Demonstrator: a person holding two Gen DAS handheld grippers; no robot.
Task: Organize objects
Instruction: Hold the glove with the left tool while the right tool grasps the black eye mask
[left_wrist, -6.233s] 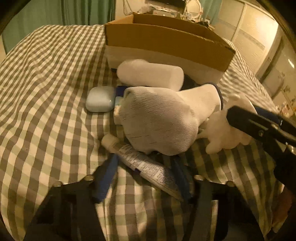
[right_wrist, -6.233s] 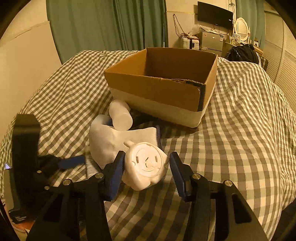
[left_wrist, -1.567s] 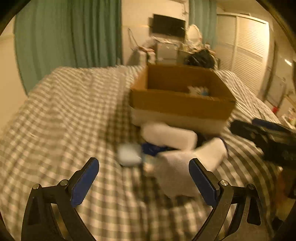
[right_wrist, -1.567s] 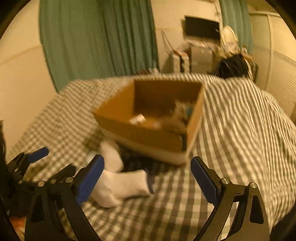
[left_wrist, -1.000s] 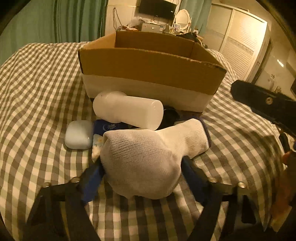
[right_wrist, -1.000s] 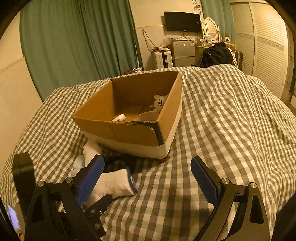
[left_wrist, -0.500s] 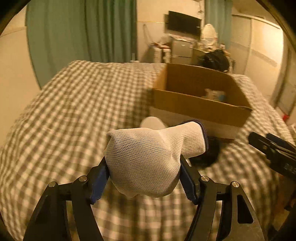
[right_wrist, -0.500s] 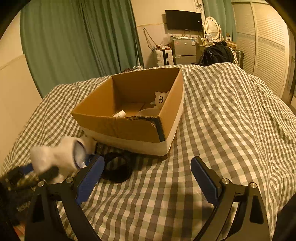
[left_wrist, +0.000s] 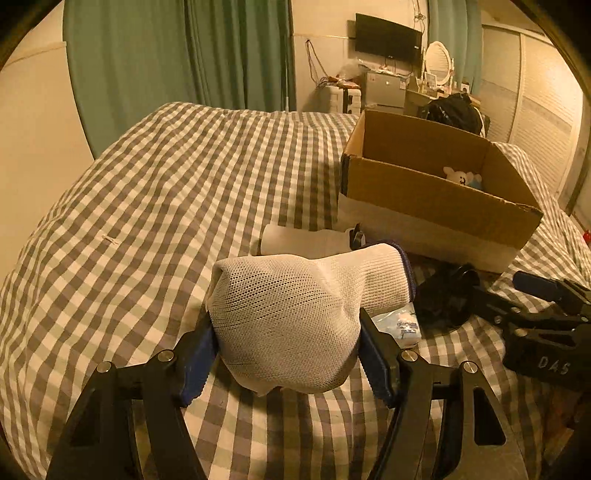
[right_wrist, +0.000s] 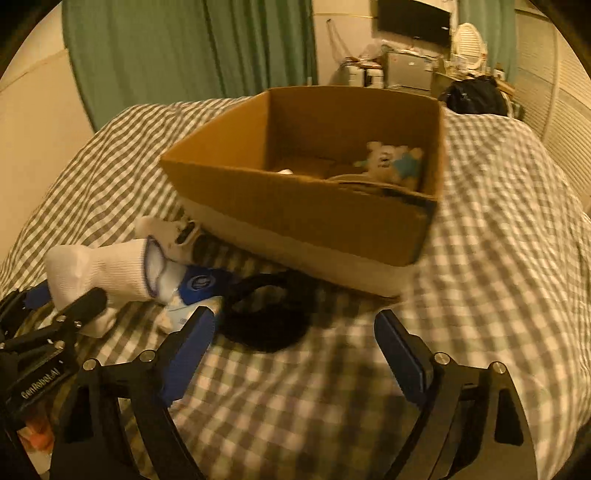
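Note:
My left gripper (left_wrist: 288, 354) is shut on a white mesh sock (left_wrist: 291, 317) and holds it above the checked bed; the sock also shows at the left of the right wrist view (right_wrist: 99, 273). A cardboard box (left_wrist: 436, 195) stands behind it, with a small plush toy (right_wrist: 391, 160) inside. My right gripper (right_wrist: 295, 350) is open and empty, low over the bed in front of the box (right_wrist: 314, 206), near a black ring-shaped object (right_wrist: 266, 317).
A white bottle (left_wrist: 306, 242) lies by the box's near side. A blue and white packet (right_wrist: 195, 291) and a white item lie beside the black ring (left_wrist: 447, 295). The bed's checked cover (left_wrist: 147, 206) spreads left. Curtains and furniture stand behind.
My left gripper closed on the sock and lifted it off the pile. My right gripper moved down and forward toward the black ring.

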